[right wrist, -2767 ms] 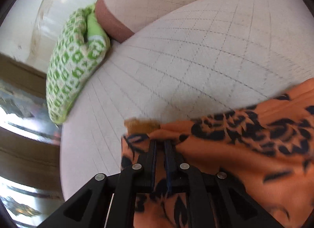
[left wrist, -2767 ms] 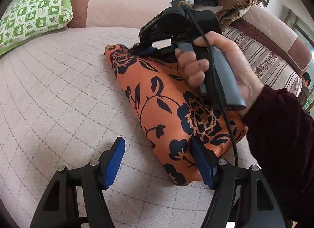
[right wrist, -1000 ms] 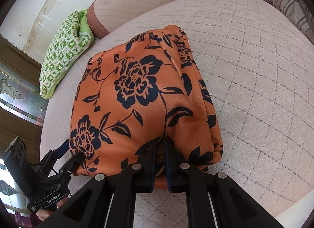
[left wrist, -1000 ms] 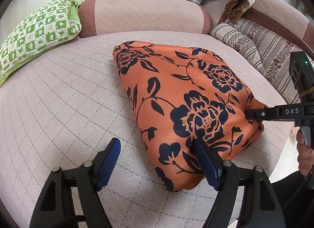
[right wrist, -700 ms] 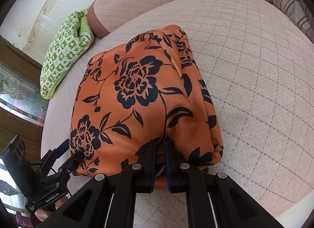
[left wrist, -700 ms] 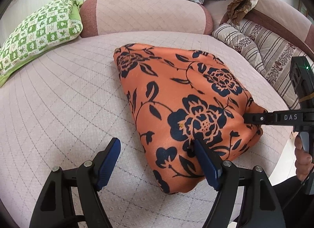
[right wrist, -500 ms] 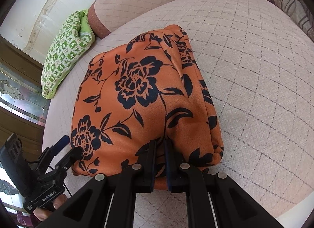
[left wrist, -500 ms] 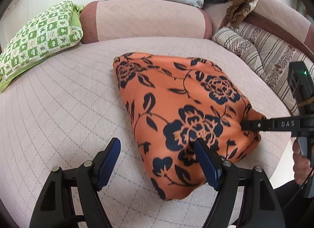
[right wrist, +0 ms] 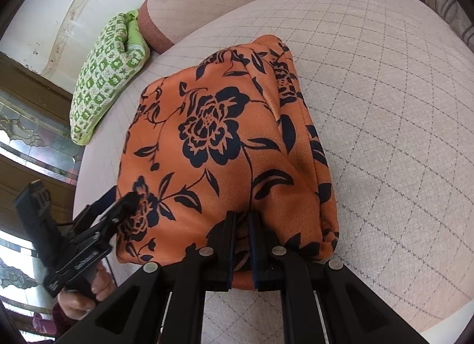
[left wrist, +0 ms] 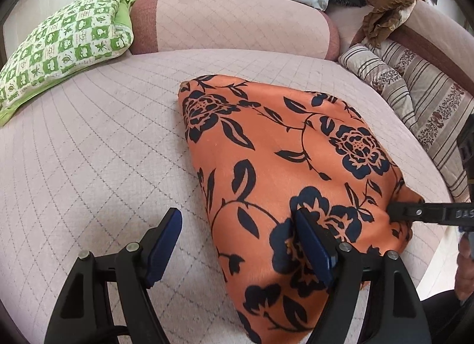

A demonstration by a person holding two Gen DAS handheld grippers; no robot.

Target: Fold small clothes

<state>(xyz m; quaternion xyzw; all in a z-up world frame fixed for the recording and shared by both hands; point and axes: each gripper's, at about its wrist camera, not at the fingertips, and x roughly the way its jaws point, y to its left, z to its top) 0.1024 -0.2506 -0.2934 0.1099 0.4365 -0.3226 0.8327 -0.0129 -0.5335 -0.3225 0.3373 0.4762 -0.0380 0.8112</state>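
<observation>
The left tongs (left wrist: 237,234) stand wide apart, released, gripping nothing. One blue pad (left wrist: 311,243) lies over the near part of the orange flowered garment (left wrist: 281,166), and the other hangs over the bare quilted cushion (left wrist: 89,151) just beside the cloth's edge. From the left wrist view it is hard to tell whether the pad over the cloth presses on it or only hovers above. In the right wrist view the left tongs (right wrist: 118,198) show at the garment's near left corner, with the person's left hand (right wrist: 86,296) wrapped around the grip below them, angled down toward the cloth.

The right tongs (right wrist: 240,219) are clenched on the near edge of the garment (right wrist: 222,136), the two pads drawn close with a fold of orange cloth pinched between them. They point steeply down at the cushion (right wrist: 400,106). In the left wrist view the right tongs (left wrist: 394,212) reach in level from the right and bite the garment's right corner; a part of the right hand (left wrist: 465,264) shows at the frame edge.

The garment lies folded into a thick, roughly square bundle in the middle of the cushion. A green checked pillow (left wrist: 65,38) rests well apart, far left.
</observation>
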